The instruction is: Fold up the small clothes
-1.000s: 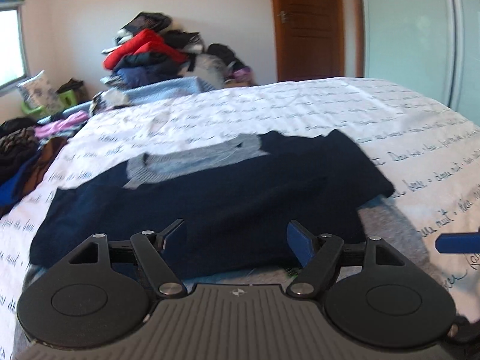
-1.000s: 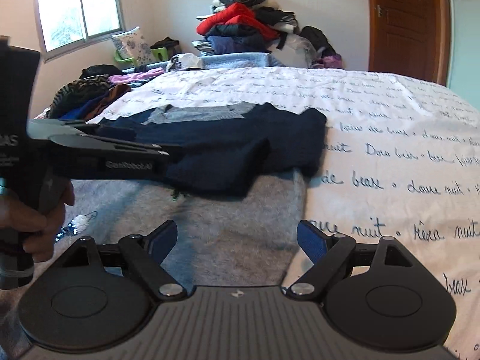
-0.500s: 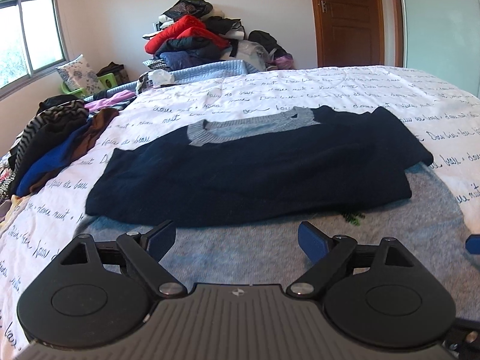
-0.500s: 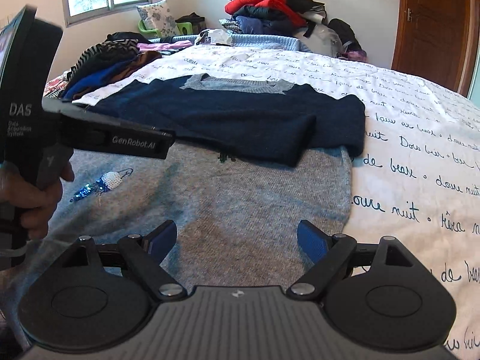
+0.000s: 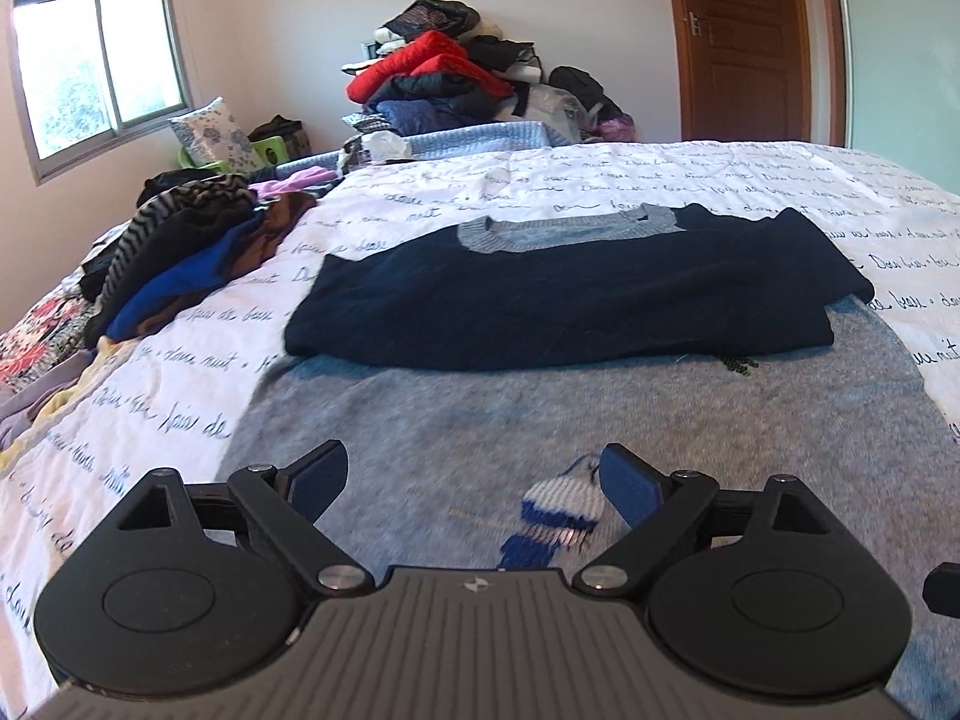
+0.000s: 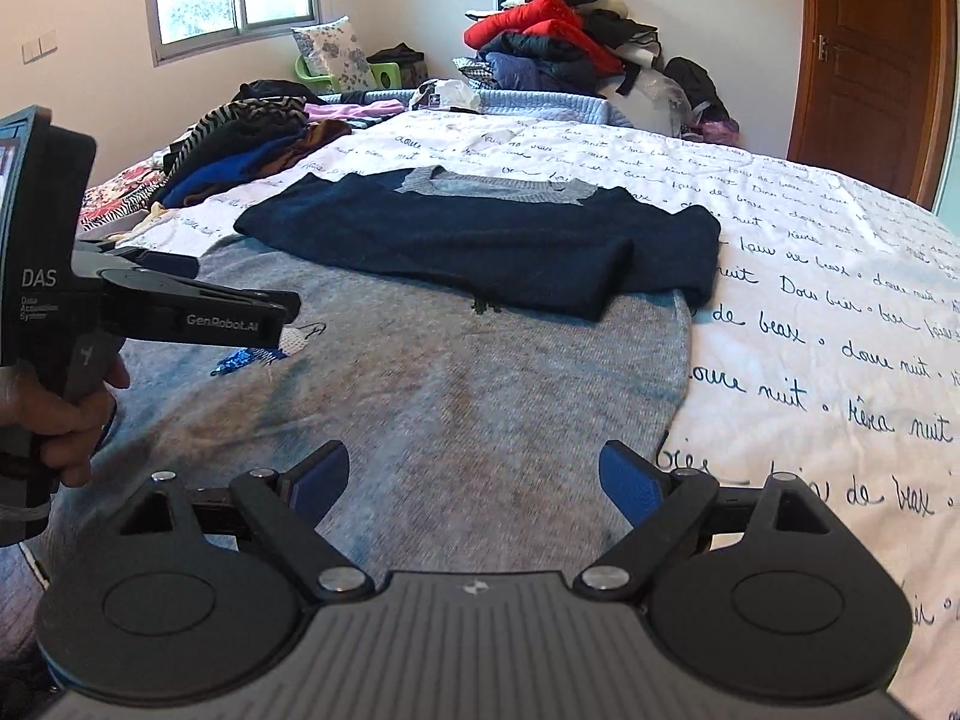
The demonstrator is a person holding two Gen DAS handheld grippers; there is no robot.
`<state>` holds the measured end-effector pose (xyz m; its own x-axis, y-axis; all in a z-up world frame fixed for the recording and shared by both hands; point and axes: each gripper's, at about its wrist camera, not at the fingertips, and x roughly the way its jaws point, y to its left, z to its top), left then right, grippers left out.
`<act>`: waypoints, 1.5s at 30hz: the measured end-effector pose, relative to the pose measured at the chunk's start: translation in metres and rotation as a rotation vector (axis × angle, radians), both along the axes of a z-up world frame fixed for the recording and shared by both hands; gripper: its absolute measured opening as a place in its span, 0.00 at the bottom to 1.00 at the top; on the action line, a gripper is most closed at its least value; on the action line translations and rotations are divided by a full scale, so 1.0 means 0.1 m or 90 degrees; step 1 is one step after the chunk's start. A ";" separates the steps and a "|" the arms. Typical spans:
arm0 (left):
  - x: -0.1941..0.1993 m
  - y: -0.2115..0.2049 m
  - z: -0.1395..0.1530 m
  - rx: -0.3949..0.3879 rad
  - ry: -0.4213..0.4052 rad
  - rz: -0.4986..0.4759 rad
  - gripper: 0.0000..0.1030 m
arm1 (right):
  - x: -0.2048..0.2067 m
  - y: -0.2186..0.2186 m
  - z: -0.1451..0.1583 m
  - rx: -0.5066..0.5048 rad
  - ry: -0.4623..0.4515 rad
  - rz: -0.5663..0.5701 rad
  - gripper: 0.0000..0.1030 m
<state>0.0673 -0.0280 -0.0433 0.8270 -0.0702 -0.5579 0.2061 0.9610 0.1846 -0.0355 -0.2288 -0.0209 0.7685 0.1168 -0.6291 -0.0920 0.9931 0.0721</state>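
A grey sweater (image 5: pixel 600 408) lies flat on the bed, its dark navy sleeves (image 5: pixel 570 294) folded across the chest below the grey collar. My left gripper (image 5: pixel 474 480) hovers over the lower grey part, its jaws opening with nothing gripped; a blue-and-white striped motif (image 5: pixel 558 510) shows by its right finger. In the right wrist view the sweater (image 6: pixel 450 372) and sleeves (image 6: pixel 480 246) show again. My right gripper (image 6: pixel 474 477) stands open over the grey cloth near its right edge. The left gripper (image 6: pixel 282 315), held by a hand, sits at the left above the motif (image 6: pixel 294 339).
The white bedspread (image 5: pixel 600 180) with script print extends right and far. A pile of clothes (image 5: pixel 180 252) lies along the bed's left side. A heap of clothes (image 5: pixel 444 78) stands beyond the bed, by the far wall. A brown door (image 5: pixel 744 36) is at the back right.
Both grippers have drawn back from the navy sleeves toward the sweater's lower grey part. The left gripper's jaws have spread wider. The striped motif has come into the left view.
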 end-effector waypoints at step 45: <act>-0.62 0.56 -0.01 -0.040 0.002 0.070 0.89 | -0.20 -0.10 -0.11 -0.039 -0.062 -0.037 0.89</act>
